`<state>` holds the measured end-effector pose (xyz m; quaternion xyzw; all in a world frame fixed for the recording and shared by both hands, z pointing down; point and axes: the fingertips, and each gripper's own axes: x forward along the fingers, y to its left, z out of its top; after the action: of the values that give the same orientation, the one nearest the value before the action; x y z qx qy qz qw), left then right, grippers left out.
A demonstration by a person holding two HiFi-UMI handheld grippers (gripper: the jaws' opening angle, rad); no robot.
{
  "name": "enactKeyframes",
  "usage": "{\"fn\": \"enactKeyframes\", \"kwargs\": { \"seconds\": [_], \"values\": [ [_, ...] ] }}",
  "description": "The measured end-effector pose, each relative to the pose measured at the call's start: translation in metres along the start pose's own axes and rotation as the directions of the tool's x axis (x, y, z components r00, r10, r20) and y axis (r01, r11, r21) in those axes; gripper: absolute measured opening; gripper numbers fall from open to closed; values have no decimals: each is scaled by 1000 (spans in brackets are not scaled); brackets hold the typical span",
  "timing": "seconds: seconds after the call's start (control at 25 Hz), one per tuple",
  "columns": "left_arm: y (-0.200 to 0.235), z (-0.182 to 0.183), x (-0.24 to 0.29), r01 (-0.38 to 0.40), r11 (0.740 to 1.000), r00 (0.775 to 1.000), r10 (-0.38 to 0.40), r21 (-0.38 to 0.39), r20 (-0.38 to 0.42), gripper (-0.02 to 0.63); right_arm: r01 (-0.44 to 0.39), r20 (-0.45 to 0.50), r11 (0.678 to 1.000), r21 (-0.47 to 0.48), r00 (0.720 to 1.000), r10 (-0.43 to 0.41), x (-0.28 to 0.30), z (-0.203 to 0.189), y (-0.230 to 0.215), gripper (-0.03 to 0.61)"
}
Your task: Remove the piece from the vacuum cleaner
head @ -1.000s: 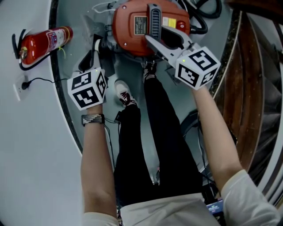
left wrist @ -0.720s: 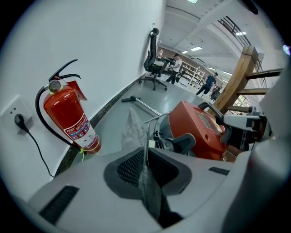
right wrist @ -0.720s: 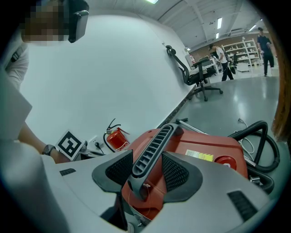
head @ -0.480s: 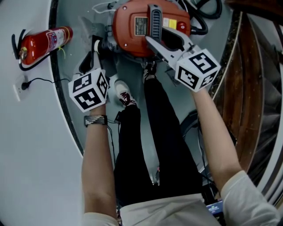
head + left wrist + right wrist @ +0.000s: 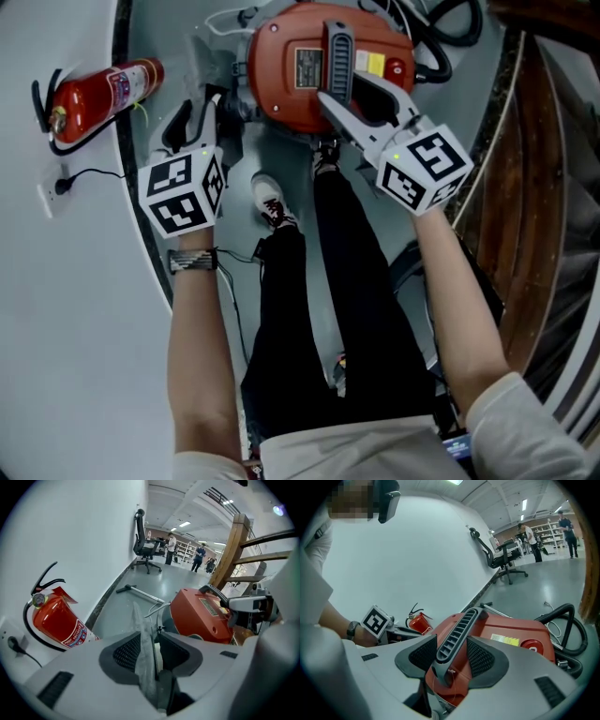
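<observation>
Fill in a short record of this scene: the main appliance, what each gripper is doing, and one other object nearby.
Appliance: red vacuum cleaner with a grey handle on top
Right gripper: jaws closed on the handle
Left gripper: jaws have just been opening; a thin pale piece stands between them, not pressed
Nearby: red fire extinguisher beside the wall

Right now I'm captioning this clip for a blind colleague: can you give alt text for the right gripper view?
The right gripper is closed on the grey ribbed handle of a red vacuum cleaner. A black hose curls at its right, a red fire extinguisher lies by the white wall behind, and an office chair stands farther back.
</observation>
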<state>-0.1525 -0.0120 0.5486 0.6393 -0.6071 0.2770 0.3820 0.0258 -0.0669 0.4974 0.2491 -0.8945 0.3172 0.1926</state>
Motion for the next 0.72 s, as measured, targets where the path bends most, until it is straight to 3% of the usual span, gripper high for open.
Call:
{"fn": "enactKeyframes", "kwargs": {
  "seconds": [0.2,0.32,0.56,0.72],
  "values": [
    [0,5,16,24,999,999,-22,40,-44,141,-14,-12,1000,1,1000,14,0,-1,1,195],
    [2,-3,22,20,1000,995,-18,20,-94,140,-11,-11,1000,-3,1000,11,0,-1,1,195],
    [0,-7,28,26,1000,992,-26,2,-123,136,-8,-4,1000,-10,1000,8,0,0,1,195],
    [0,-8,30,37,999,991,-41,-37,-126,92,-14,-12,1000,-3,1000,14,-1,-1,2,195]
  ]
}}
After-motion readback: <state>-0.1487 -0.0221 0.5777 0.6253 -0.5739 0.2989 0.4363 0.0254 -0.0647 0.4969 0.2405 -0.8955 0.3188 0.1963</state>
